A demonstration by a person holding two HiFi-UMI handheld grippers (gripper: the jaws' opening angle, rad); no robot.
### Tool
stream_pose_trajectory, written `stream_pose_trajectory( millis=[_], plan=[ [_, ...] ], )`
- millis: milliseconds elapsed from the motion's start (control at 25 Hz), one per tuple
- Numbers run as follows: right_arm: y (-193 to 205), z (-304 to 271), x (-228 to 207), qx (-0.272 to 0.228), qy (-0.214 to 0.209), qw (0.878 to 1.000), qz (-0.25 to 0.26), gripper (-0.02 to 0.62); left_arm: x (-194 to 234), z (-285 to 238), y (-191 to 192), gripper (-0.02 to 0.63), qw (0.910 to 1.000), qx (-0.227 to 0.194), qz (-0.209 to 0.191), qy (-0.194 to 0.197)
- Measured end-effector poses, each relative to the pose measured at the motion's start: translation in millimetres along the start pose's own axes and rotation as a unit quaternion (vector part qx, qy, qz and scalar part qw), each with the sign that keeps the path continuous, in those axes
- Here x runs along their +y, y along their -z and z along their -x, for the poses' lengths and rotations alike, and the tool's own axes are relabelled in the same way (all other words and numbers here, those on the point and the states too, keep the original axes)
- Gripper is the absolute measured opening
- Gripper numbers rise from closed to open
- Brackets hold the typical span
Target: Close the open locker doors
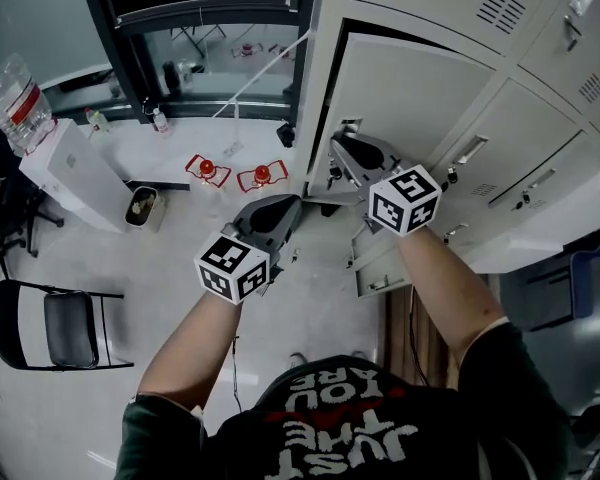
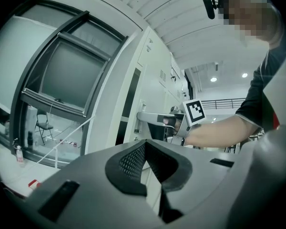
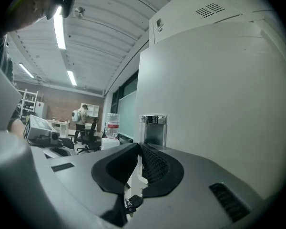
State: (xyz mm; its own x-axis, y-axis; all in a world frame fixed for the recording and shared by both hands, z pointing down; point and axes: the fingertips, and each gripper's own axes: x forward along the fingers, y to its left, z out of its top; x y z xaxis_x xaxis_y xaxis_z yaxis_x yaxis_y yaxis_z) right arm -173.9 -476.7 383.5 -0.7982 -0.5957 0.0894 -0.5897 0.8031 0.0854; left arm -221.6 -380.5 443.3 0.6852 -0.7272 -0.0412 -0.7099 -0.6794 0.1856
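Right hand-held gripper [image 3: 139,149]: level, jaws nearly together, clamped on free edge of open locker door [image 3: 219,104]; metal latch plate [image 3: 153,128] just beyond tips. Door standing out from pale grey locker bank [image 1: 540,88], at its left end. Left hand-held gripper [image 2: 145,144]: pads together, nothing between; held apart from door, to left of right one, over white floor [image 1: 180,268]

Both forearms [image 1: 450,288] reach fwd w/ grippers level: L gripper [image 1: 292,206] has its jaws together & empty, set back from R gripper [image 1: 342,148], whose jaws are near-closed, pinching the door handle [image 3: 153,128].
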Motion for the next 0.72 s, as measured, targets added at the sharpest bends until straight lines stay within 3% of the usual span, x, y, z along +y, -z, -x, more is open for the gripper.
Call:
stream_pose_trajectory(
  millis=[720],
  plan=[
    [-0.1, -23.2, -20.6, 0.004, 0.058, 0.998, -0.004, 0.054, 9.6, 3.4, -1.2, 0.008, 1.0, 0.0, 0.0, 0.001]
  ],
)
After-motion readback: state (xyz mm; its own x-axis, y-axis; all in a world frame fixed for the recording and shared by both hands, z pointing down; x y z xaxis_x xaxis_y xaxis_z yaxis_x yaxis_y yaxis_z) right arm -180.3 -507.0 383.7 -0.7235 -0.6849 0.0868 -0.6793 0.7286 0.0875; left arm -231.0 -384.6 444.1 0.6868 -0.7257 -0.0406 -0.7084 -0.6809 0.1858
